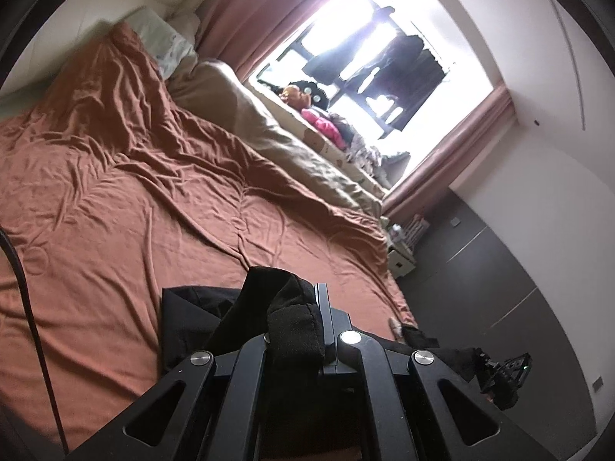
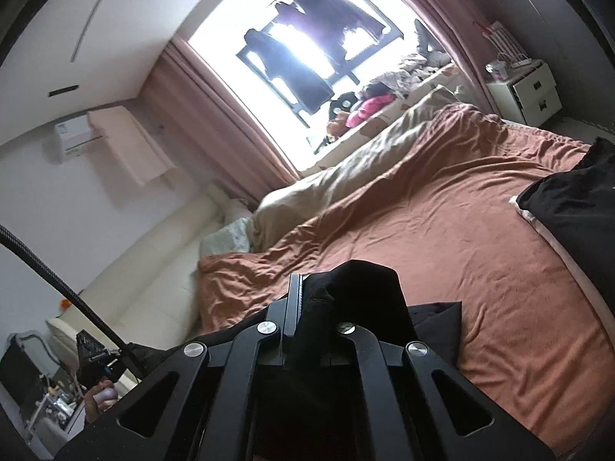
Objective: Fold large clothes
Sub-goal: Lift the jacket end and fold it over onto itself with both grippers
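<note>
Across both wrist views, a bed w/ a rumpled rust-brown cover [image 1: 161,199] fills most of the frame. Left wrist view, going left to right: dark cable [image 1: 27,299] runs down the 9 o'clock edge; pale pillow [image 1: 161,38] sits at the head of the bed toward 11; beige duvet [image 1: 276,130] lies along the bed's far side, just under a bright window [image 1: 384,61] w/ pink curtains [image 1: 246,11] at 1 o'clock. Left claw [image 1: 307,322] at 6 o'clock is pinching a bunched fold of the black garment [image 1: 192,319]; cloth wraps over one finger, rest of the garment hangs below, above the bed cover. White nightstand [image 1: 401,259] sits off the bed's corner at 3, w/ dark wardrobe panels [image 1: 499,269] beyond it. Other claw shows small at 4 o'clock.

Right wrist view, left to right: wall AC unit [image 2: 75,142] at 9 o'clock, braided cable [image 2: 69,296] crossing at 8. Right claw [image 2: 319,307] at 6 is pinching another bunch of the same black garment [image 2: 369,288], fabric draped over the right finger. Second dark piece of clothing [image 2: 569,215] lies on the bed's edge at 3 o'clock; nightstand [image 2: 526,90] at 2.
</note>
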The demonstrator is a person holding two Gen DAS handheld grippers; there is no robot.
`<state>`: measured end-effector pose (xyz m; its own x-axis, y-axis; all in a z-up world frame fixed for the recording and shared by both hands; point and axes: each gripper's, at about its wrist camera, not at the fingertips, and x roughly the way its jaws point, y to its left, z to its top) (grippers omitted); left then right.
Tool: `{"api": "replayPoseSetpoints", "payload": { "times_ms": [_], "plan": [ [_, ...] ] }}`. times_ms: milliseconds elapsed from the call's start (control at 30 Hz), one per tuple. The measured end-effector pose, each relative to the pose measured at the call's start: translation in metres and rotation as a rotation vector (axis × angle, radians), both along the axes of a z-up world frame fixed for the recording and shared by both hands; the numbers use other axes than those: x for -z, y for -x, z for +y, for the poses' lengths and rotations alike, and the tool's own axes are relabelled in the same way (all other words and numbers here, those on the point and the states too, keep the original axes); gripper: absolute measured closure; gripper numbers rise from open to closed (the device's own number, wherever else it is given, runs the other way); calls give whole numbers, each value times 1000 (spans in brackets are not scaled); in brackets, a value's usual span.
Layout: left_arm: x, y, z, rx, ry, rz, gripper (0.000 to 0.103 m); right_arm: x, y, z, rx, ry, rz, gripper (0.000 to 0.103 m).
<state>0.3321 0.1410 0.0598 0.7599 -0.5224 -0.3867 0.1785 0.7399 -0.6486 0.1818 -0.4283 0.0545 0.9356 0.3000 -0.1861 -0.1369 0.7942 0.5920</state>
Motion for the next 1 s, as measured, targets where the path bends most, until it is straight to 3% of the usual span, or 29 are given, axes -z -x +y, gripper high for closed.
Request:
{"api": "replayPoseSetpoints", "payload": {
  "times_ms": [200, 367, 567, 833, 867, 900, 933, 967, 1000],
  "plan": [
    [31, -60, -7, 0, -32, 62, 101, 6, -46, 5, 20, 10, 77, 103],
    [74, -105, -12, -1, -33, 137, 101, 16, -85, 18, 61, 50, 174, 103],
    [114, -142, -19, -9, -62, 200, 101, 29, -120, 31, 90, 38, 275, 103],
    [154, -179, -28, 5, -126, 287, 98, 21, -157, 56, 75, 76, 378, 102],
    [156, -182, -29, 16, -135, 302, 89, 22, -160, 56, 73, 78, 392, 102],
    [157, -184, -30, 24, -135, 311, 73, 23, -165, 51, 76, 87, 424, 100],
    [156, -183, -28, 25, -123, 304, 63, 21, -166, 53, 79, 100, 439, 93],
    [152, -179, -25, 11, -118, 284, 40, 16, -165, 55, 85, 116, 439, 87],
    [149, -177, -24, -5, -122, 269, 21, 12, -162, 56, 85, 125, 429, 64]
  ]
}}
